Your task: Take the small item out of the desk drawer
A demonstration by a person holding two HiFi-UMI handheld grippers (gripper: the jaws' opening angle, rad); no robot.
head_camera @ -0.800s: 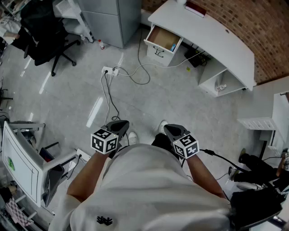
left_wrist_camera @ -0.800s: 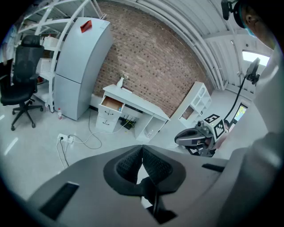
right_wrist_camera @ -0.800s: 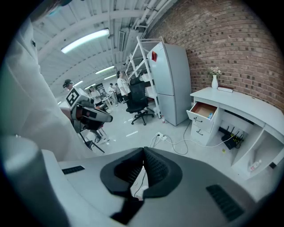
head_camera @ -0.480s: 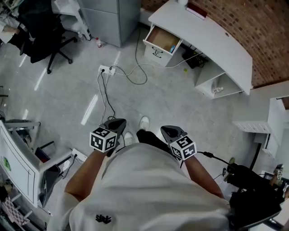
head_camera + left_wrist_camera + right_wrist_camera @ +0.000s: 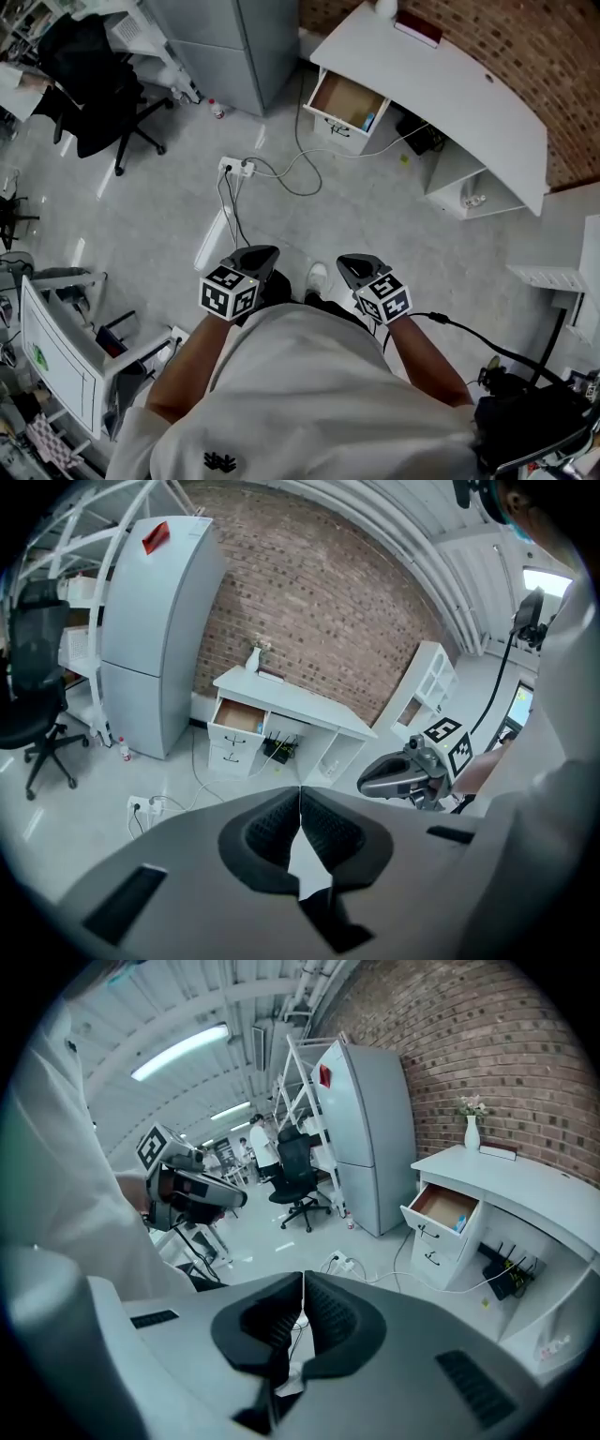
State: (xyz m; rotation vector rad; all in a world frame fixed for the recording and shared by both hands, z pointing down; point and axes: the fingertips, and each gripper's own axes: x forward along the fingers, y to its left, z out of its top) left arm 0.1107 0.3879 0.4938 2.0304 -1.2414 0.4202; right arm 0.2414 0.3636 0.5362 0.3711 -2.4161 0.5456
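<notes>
The white curved desk (image 5: 469,84) stands far ahead against the brick wall, its top drawer (image 5: 349,98) pulled out. A small blue item (image 5: 367,121) lies at the drawer's right end, also seen in the right gripper view as the blue item (image 5: 460,1222). My left gripper (image 5: 258,258) and right gripper (image 5: 354,267) are held close to my body, well short of the desk. Both are shut with nothing between their pads. The left gripper view shows the open drawer (image 5: 238,716) in the distance.
A power strip (image 5: 234,168) with a white cable (image 5: 291,173) lies on the floor between me and the desk. A grey cabinet (image 5: 230,42) stands left of the desk, a black office chair (image 5: 94,89) farther left. A white cart (image 5: 61,352) is at my left, black gear (image 5: 525,417) at my right.
The desk and its drawer have shifted in the head view as I walk. My feet have changed place. Both grippers stay shut and close to my body.
</notes>
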